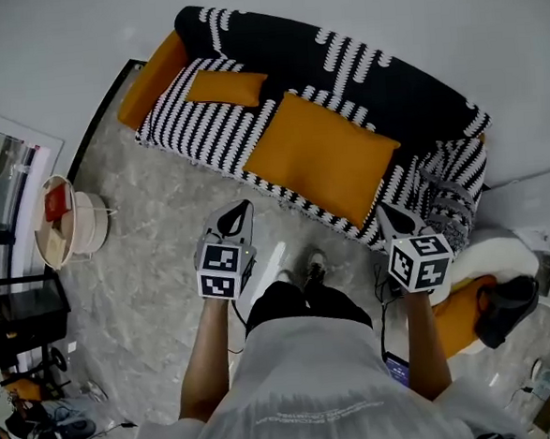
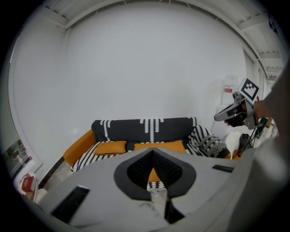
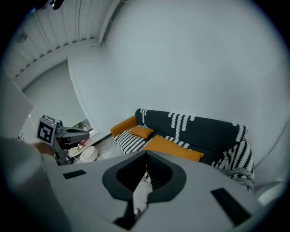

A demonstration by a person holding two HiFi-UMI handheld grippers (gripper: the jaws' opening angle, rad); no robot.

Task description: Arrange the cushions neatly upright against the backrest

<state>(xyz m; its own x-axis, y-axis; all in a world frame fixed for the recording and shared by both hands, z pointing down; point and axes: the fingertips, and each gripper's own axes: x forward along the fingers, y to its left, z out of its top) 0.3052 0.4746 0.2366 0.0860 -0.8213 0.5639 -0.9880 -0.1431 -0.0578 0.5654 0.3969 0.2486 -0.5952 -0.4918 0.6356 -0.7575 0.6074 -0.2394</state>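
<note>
1. Left gripper (image 1: 237, 216) and right gripper (image 1: 394, 220) are both clenched on nothing, held out short of the sofa (image 1: 186, 126), which lies at 12 o'clock from the person.
2. From between the grippers, the large cushion (image 1: 322, 154) lies at 12 o'clock on the striped seat. The small cushion (image 1: 226, 87) is at 11 o'clock, near the orange armrest (image 1: 150, 77). Neither leans on the backrest (image 1: 291, 44).
3. Both cushions lie flat, broad face up. In the head view the large one's long axis follows the seat, from 10 o'clock to 4 o'clock. The small one's runs nearer 9 to 3.
4. Likely trouble:
   - The jaws must part first, or they will only shove the fabric.
   - The large cushion's near corner sits close to the seat's front edge, so a push toward 6 o'clock could tip it onto the floor.
   - A pinch on one corner alone would probably let it sag and flop back down (soft filling, I'd guess).
   - Stood on a short side, it may topple, so resting the long edge on the seat seems safer.
</note>
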